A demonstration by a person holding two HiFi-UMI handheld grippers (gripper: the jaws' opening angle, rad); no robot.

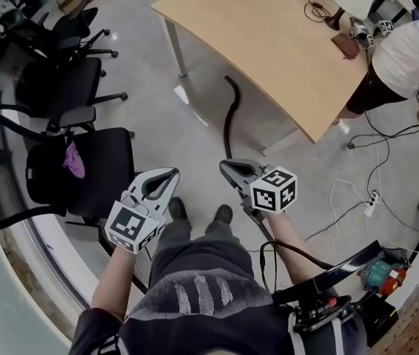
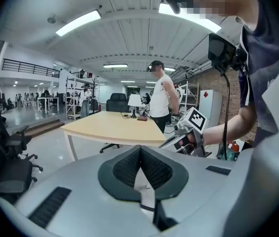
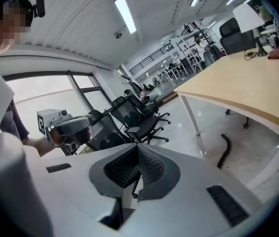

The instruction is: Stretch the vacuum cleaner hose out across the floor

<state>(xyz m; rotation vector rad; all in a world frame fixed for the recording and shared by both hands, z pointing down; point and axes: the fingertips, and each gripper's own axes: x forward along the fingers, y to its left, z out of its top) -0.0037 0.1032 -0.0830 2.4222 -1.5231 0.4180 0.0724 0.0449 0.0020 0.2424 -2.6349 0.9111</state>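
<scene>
Hose first: the black vacuum cleaner hose (image 1: 229,120) lies in a bent curve on the grey floor (image 1: 143,58). It is not stretched out yet. One end sits by the edge of the big wooden table (image 1: 269,35). The other way, it runs toward the holder's shoes (image 1: 223,214) and goes out of sight behind the right gripper (image 1: 228,167).

Black office chairs (image 1: 84,154) stand on the left. Another person (image 1: 406,54) stands at the far side of the table.

The left gripper (image 1: 166,174) and the right gripper are both held up in the air, and neither one touches the hose. Both claws are pressed together with nothing inside them.

Small things come last: a pink cloth (image 1: 74,160) on one chair seat, and thin white cables (image 1: 357,198) on the floor to the right.

What could go wrong? Shut claws cannot grab, so if they stay shut they would only bump the hose and push it away. If the hose is pulled the wrong way it could catch on the table leg (image 1: 172,46) or drag the white cables along. It also lies close to the shoes, so a step could land on it and pin it down.
</scene>
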